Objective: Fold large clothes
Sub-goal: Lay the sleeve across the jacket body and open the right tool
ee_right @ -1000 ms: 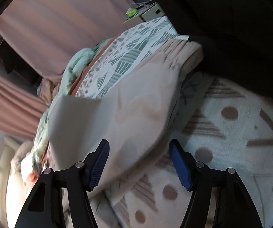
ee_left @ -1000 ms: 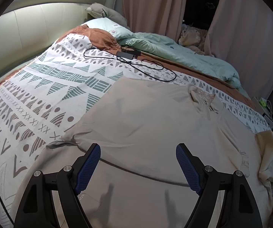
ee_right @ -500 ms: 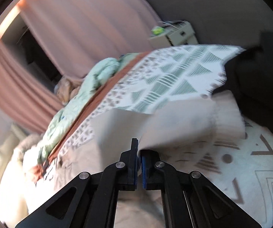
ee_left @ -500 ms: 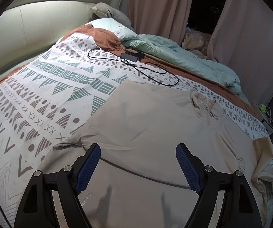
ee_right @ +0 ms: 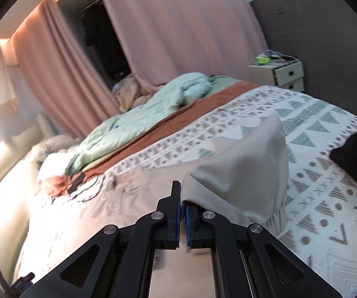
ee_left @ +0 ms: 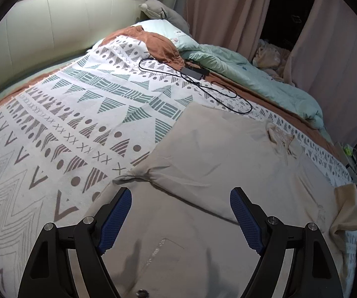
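So far the folding looks barely begun. The beige garment (ee_left: 228,164) lies spread over the near right part of the bed, collar toward the far right, with one sleeve on its left side already turned in across the body, leaving a bunched crease at the near left edge. The right gripper (ee_right: 181,198) has its jaws pressed together on a corner of the garment (ee_right: 248,171), which stands lifted off the bed in a loose peak; I judge this to be the opposite side being brought over. The left gripper (ee_left: 180,213) hangs above the near part of the cloth with its jaws wide apart and nothing between them. Left to do, by my reading: lay this side in, then fold the length.

Underneath is a patterned bedspread (ee_left: 84,114), white with green and brown triangles. A black charger and cable (ee_left: 194,72) lie at its far side, beside a rumpled mint duvet (ee_left: 240,67). Pink curtains (ee_right: 178,29) hang behind, and a bedside cabinet (ee_right: 278,75) stands at the far right.
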`<state>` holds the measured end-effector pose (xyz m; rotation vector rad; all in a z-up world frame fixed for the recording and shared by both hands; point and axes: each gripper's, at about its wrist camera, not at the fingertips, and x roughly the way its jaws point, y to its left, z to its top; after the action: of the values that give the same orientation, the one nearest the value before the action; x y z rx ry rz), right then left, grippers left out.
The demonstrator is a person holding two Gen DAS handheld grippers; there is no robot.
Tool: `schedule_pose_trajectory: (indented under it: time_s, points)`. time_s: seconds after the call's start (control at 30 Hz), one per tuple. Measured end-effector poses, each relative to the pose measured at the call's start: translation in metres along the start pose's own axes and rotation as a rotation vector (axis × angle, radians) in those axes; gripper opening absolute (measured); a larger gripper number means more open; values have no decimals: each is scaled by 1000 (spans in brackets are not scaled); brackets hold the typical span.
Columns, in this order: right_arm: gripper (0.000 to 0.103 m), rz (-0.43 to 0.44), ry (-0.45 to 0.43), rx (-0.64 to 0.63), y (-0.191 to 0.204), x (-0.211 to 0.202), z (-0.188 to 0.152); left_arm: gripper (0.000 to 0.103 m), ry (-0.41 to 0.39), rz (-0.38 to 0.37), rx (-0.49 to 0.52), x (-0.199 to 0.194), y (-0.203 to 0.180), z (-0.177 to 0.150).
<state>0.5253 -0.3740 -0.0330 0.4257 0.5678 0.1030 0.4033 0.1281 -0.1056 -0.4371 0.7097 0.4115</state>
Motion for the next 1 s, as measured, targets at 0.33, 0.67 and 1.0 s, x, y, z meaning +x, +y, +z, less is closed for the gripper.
schedule_pose_trajectory:
  time_s: [0.33, 0.67, 1.0]
  points:
    - [4, 50, 130, -198, 86, 41, -46, 82, 57, -21, -178, 6, 50, 5]
    - [16, 161, 448, -286, 132, 100, -107, 82, 58, -32, -192, 10, 37, 11]
    - [69, 197, 469, 39, 43, 59, -92, 82, 12, -128, -88, -10, -36, 11]
